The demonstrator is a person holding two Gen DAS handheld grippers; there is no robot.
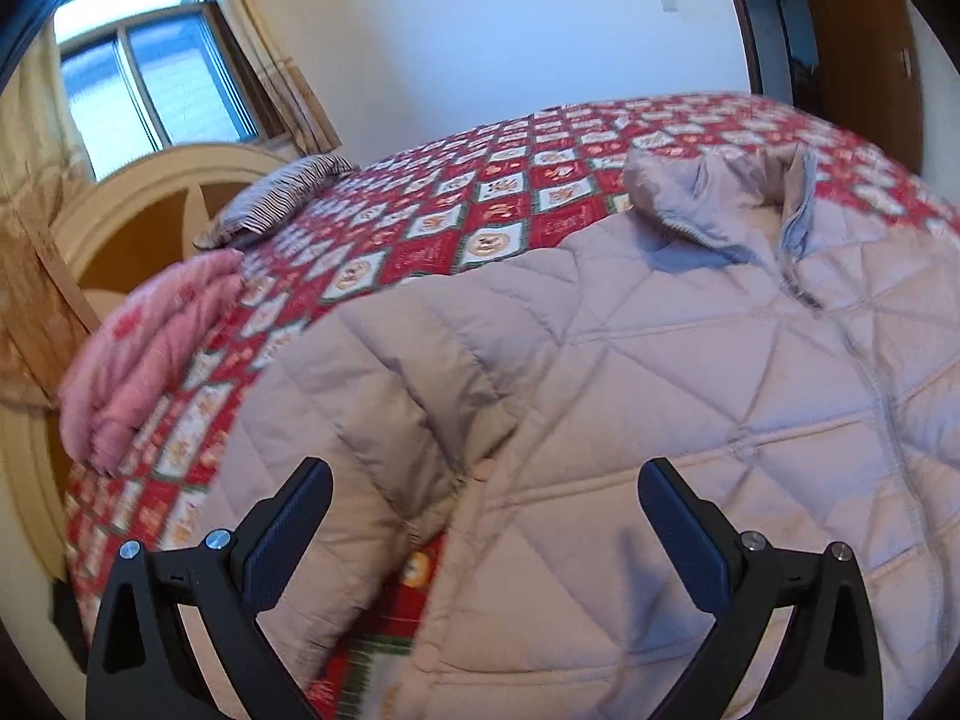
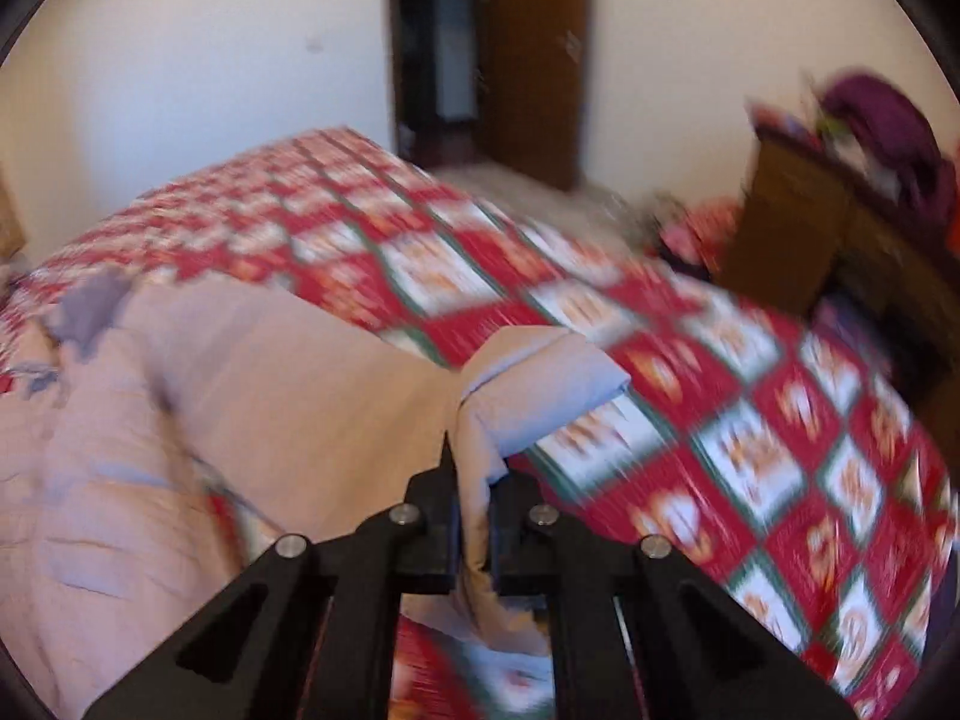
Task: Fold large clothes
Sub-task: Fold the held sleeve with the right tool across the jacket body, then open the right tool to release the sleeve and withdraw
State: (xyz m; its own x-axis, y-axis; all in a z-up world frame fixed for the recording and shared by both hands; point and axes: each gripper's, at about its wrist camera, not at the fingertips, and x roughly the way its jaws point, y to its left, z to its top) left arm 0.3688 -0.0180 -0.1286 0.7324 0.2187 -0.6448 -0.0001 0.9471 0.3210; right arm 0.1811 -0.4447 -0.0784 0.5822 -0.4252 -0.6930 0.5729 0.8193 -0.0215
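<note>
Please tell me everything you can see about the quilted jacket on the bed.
The quilted jacket is pale beige, puffy, stitched in diamonds, with a standing collar and a front zipper. It lies spread face up on the red patterned bedspread. The right gripper is shut on its sleeve end; the open left gripper hovers over the other sleeve.

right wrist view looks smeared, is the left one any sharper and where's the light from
Right wrist view: heavy motion blur across the checked bedspread and jacket; only the right gripper is crisp. Left wrist view: sharper, mild smear at the pink blanket, daylight from the window, fisheye bending at the edges.
</note>
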